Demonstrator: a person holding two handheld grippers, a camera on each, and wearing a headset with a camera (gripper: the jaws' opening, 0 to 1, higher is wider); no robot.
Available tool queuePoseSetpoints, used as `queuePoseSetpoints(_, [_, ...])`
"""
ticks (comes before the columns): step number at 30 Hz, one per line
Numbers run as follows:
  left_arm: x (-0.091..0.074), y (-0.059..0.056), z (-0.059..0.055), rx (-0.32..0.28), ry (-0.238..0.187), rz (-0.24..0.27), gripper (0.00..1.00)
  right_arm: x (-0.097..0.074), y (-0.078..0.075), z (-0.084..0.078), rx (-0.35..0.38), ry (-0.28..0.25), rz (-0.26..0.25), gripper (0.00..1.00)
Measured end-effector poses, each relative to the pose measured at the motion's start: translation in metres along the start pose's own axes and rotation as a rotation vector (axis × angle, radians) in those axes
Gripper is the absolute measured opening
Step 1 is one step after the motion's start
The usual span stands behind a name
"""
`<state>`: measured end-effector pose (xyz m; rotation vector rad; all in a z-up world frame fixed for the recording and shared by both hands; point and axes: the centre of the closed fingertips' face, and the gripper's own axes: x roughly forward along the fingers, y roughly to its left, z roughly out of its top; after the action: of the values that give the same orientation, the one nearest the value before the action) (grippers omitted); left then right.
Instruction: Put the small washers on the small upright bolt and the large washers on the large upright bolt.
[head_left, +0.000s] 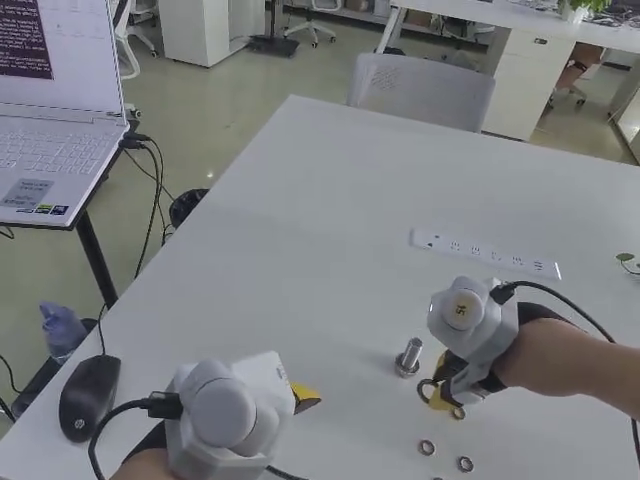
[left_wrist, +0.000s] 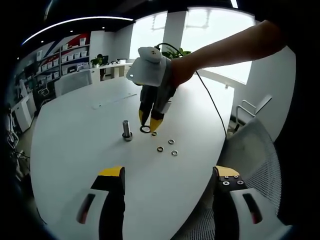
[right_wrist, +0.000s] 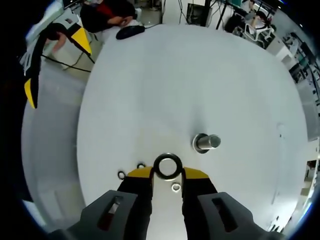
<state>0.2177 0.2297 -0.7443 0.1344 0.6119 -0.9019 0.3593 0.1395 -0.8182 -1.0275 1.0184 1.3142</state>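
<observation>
An upright steel bolt (head_left: 408, 357) (left_wrist: 127, 130) (right_wrist: 206, 142) stands on the white table (head_left: 300, 250). My right gripper (head_left: 440, 395) (right_wrist: 167, 172) hangs just right of it, shut on a large washer (head_left: 420, 390) (right_wrist: 157, 167) (left_wrist: 142, 129) held above the tabletop. Several small washers (head_left: 427, 447) (left_wrist: 160, 148) (right_wrist: 121, 175) lie loose on the table near that gripper. My left gripper (head_left: 300, 400) (left_wrist: 169, 172) is at the near table edge, well back from the bolt, open with nothing between its jaws.
A white power strip (head_left: 485, 253) lies beyond the bolt. A grey chair (head_left: 420, 90) stands at the far table edge. On a side stand to the left sit a laptop (head_left: 50, 150) and a black mouse (head_left: 88, 395).
</observation>
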Motion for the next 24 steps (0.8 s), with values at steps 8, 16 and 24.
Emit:
queuePoseSetpoints(8, [-0.004, -0.001, -0.004, -0.01, 0.007, 0.008, 0.7, -0.017, -0.019, 0.002, -0.011, 0.009, -0.019, 0.22])
queuePoseSetpoints(16, [-0.003, 0.0, -0.007, -0.014, 0.015, 0.004, 0.7, -0.019, -0.029, 0.004, -0.009, 0.007, -0.035, 0.22])
queuePoseSetpoints(24, [-0.003, 0.004, -0.007, -0.016, 0.023, 0.001, 0.69, -0.02, -0.042, 0.017, -0.017, 0.002, -0.043, 0.22])
